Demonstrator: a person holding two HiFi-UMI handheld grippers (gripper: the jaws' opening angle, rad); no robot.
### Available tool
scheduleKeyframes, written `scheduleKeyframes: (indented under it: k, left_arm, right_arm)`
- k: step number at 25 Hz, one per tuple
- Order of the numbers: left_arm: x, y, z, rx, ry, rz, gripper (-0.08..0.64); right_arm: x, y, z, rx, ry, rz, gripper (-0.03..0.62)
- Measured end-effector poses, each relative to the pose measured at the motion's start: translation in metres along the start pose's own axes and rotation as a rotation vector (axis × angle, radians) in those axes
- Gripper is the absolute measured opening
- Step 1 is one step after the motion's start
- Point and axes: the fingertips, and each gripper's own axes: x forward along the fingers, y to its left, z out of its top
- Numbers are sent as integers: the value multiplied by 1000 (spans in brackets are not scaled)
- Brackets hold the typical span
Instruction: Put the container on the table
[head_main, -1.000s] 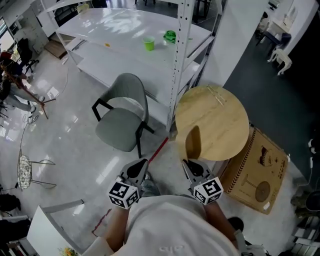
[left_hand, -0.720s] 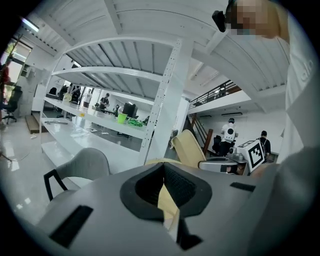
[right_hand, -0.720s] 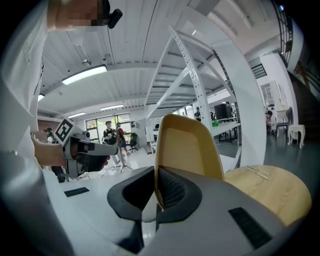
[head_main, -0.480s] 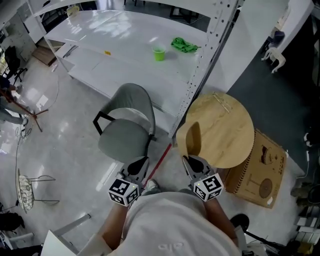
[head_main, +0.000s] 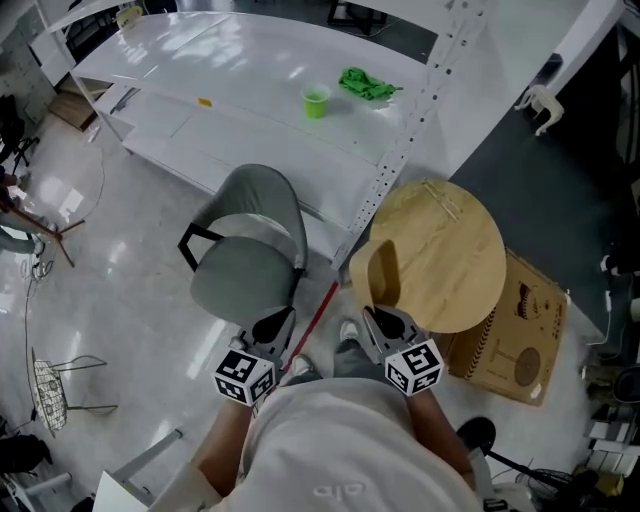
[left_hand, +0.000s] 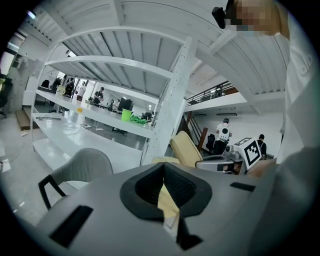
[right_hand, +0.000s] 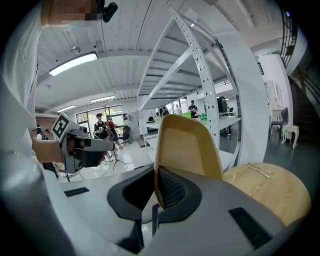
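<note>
Person standing, seen from above, one tool in each hand, both close to the body.

Right tool (head_main: 375, 318) (right_hand: 156, 192): clamped on the container (head_main: 385, 280) (right_hand: 187, 145), a tan, scoop-shaped shell. One wall of it sat between the pads; the rest rose upright above the tool, hollow side facing the round wooden surface (head_main: 450, 250) (right_hand: 270, 190). Container carried off the ground. From above its outline overlapped the near left edge of that surface; contact with the top could not be judged. In the right gripper view the wooden top lay to the right and beyond the container.

Left tool (head_main: 275, 325) (left_hand: 162, 187): pads drawn together, no object carried. A thin pale-yellow sliver showed in the seam between the pads; what it was, not clear. The container (left_hand: 185, 149) showed in the left gripper view, off to the right.

Surroundings: grey chair (head_main: 240, 265) (left_hand: 82, 167) on the floor ahead of the left tool. Behind it a white rack upright (head_main: 410, 140) and a long white surface (head_main: 230, 60) bearing a green cup (head_main: 316, 101) (left_hand: 126, 114), with a green cloth (head_main: 368, 85) just beside it. A brown board (head_main: 520, 340) lay on the floor, partly under the right side of the round wooden surface.
</note>
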Motion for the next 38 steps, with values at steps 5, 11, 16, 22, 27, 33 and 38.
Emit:
scheduleKeyframes:
  k: [5,11,16,22,27,33,38]
  left_arm:
    - [18,2,4,6,12,5,17]
    - [51,0,10,6,34,14,17]
    - [78,1,16,22,61,16,17]
    - [108,4,22,22,84,26,17]
    - [122,9,23,26,98,49,17]
    - [131,18,30,22,98,103,17]
    - [133,26,31,10,98,150,17]
  right_arm:
    - [4,-24,-12,13,34,-6,37]
    - [11,-72,-37,28,115,-28,37]
    - [23,-107,-59,20,185,-45,37]
    - [45,-151,-82,49,266,-40,37]
    - [65,-183,-108,82,338,-45,37]
    - [86,-212,-133,86,411,-34,37]
    - [103,-229,-152,73,476,-33,38]
